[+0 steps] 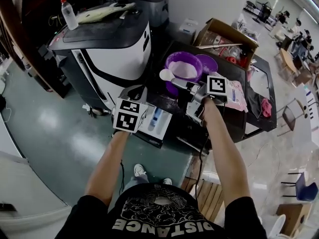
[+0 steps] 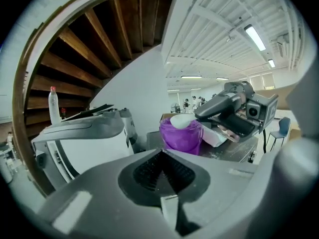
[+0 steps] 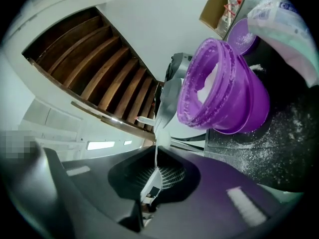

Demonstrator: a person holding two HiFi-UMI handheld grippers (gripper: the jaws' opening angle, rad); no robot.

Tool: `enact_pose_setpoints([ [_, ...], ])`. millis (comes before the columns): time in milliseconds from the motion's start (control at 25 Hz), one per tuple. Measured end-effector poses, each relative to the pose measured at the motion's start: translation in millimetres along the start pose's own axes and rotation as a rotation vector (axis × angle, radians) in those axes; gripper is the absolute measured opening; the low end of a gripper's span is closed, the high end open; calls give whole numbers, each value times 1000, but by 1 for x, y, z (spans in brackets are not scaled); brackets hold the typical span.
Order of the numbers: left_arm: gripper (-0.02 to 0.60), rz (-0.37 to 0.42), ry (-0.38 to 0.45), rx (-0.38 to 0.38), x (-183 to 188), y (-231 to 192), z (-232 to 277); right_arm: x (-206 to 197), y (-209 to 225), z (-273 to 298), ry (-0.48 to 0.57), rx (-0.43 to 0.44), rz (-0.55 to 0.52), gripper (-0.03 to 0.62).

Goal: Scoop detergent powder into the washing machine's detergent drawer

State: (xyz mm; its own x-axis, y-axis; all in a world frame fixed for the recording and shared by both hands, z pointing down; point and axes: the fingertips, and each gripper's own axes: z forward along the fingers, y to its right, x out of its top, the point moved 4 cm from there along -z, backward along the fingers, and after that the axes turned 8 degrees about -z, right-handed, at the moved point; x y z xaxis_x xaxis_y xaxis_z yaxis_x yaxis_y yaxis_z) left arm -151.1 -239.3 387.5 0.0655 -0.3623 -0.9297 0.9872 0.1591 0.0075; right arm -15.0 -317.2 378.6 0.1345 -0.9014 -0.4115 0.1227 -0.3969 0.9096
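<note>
A white washing machine (image 1: 112, 49) stands at the left, its detergent drawer (image 1: 155, 119) pulled out towards me. On the dark table (image 1: 234, 118) sits a purple tub (image 1: 183, 68) of white powder. My right gripper (image 1: 188, 87) is shut on the handle of a white spoon (image 1: 167, 74), whose bowl hangs level beside the tub's left rim. The left gripper view shows the spoon (image 2: 183, 121) in front of the tub (image 2: 182, 136). In the right gripper view the spoon (image 3: 155, 148) is edge-on. My left gripper (image 1: 135, 92) is shut and empty, above the drawer's left side.
A purple lid (image 1: 207, 62) lies behind the tub, and a detergent bag (image 1: 237, 96) lies right of my right gripper. Spilled powder (image 3: 279, 138) dusts the table. A cardboard box (image 1: 227, 41) stands at the back. A plastic bottle (image 1: 69, 14) stands on the machine's top.
</note>
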Motion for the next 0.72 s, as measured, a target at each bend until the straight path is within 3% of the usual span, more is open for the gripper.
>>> enact_pose_setpoints([
  [400,0,-47,-17,118,-30,1,-42,-41,3,14,-118,50,3,37],
  [720,0,-79,-29,176,-54,0,-66,-74,15,24,-197,40,-14,37],
])
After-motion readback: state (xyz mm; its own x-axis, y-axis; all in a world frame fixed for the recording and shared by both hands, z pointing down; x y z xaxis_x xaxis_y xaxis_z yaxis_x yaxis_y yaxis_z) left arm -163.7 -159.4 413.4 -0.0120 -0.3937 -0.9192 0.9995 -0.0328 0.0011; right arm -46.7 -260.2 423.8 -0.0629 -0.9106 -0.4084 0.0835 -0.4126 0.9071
